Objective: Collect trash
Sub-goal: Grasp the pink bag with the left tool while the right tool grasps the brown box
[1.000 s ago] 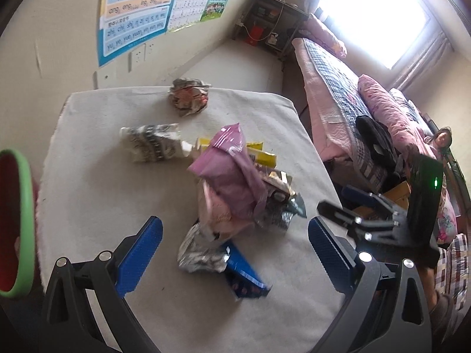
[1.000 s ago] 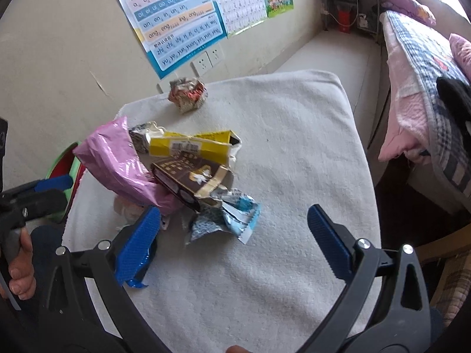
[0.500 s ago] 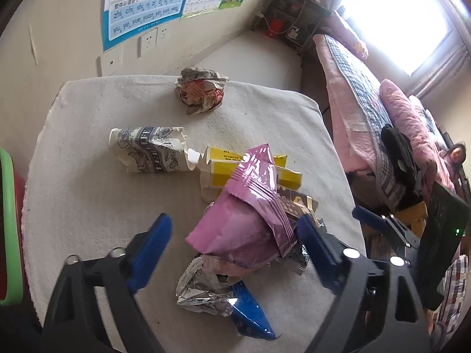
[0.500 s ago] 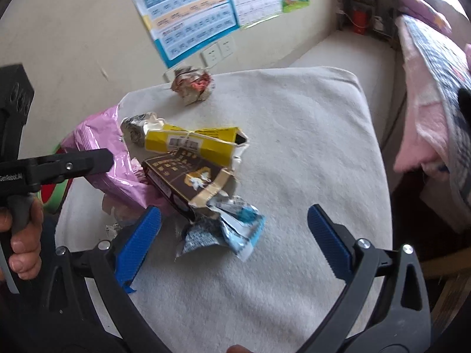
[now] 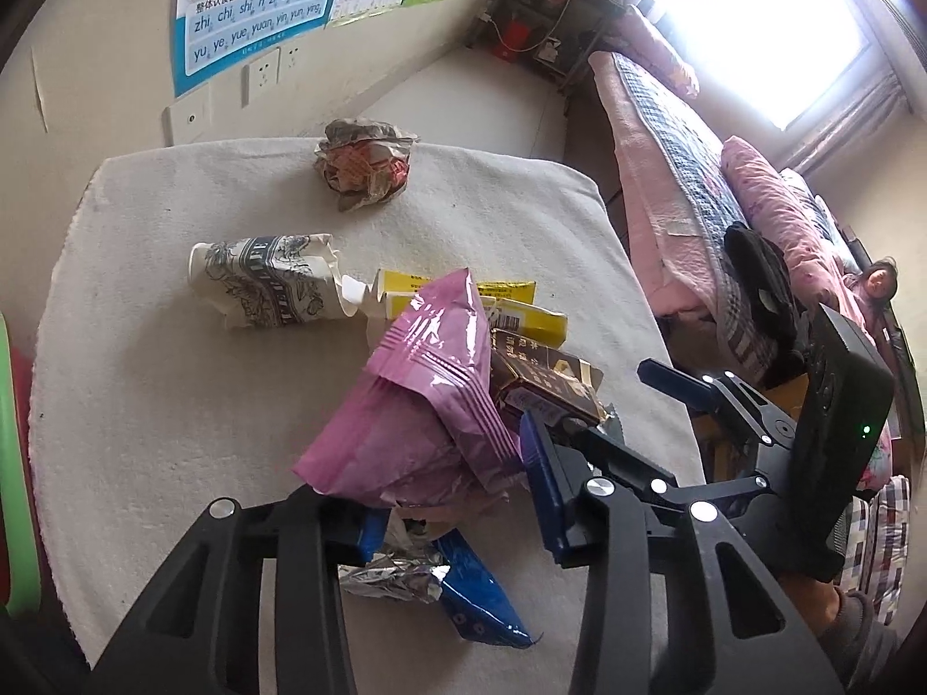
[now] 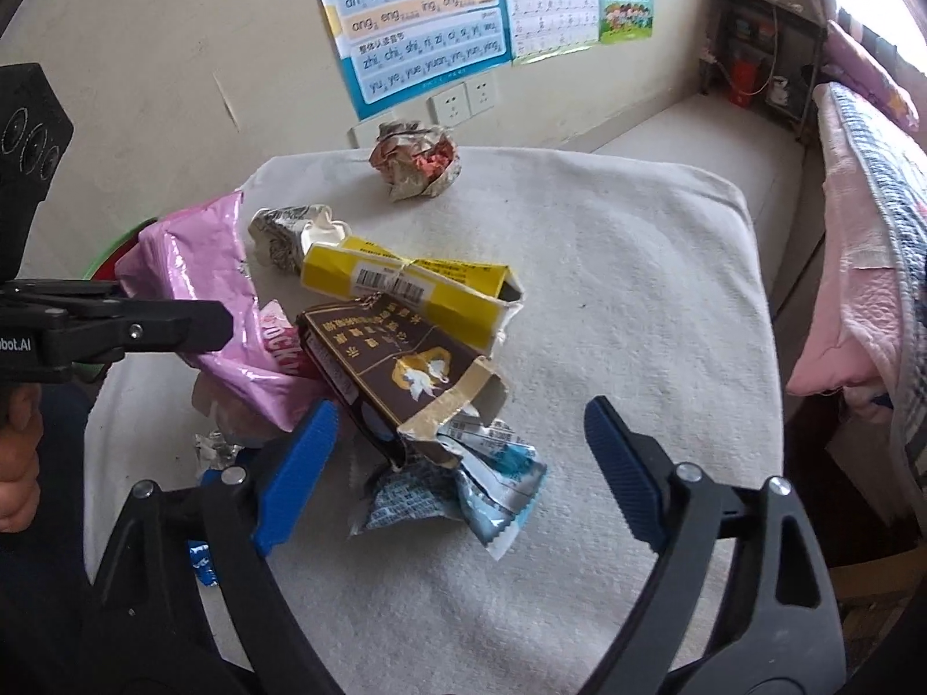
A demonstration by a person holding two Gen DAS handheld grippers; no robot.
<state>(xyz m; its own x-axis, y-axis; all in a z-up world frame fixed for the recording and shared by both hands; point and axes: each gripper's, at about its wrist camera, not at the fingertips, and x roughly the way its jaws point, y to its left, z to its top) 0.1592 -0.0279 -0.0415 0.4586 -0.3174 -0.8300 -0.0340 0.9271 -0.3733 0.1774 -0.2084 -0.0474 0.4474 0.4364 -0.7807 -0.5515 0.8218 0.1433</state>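
Note:
A heap of trash lies on a white cloth-covered table [image 5: 145, 394]. My left gripper [image 5: 455, 492] is shut on a pink snack bag [image 5: 417, 411], which also shows in the right wrist view [image 6: 203, 284]. Beside it lie a brown carton [image 6: 400, 370], a yellow box [image 6: 405, 289], a crushed paper cup [image 5: 266, 284], a crumpled paper ball [image 5: 362, 171], a blue-white wrapper [image 6: 457, 486], a foil wrapper [image 5: 394, 576] and a blue packet [image 5: 481, 596]. My right gripper [image 6: 463, 475] is open, its jaws on either side of the brown carton and the blue-white wrapper.
A red bin with a green rim [image 5: 11, 463] stands at the table's left side. A bed with pink bedding [image 5: 724, 220] lies to the right. A wall with posters [image 6: 417, 17] and sockets stands behind the table.
My left gripper has moved in and closed on the pink bag. My right gripper has narrowed and come closer to the brown carton and the blue-white wrapper.

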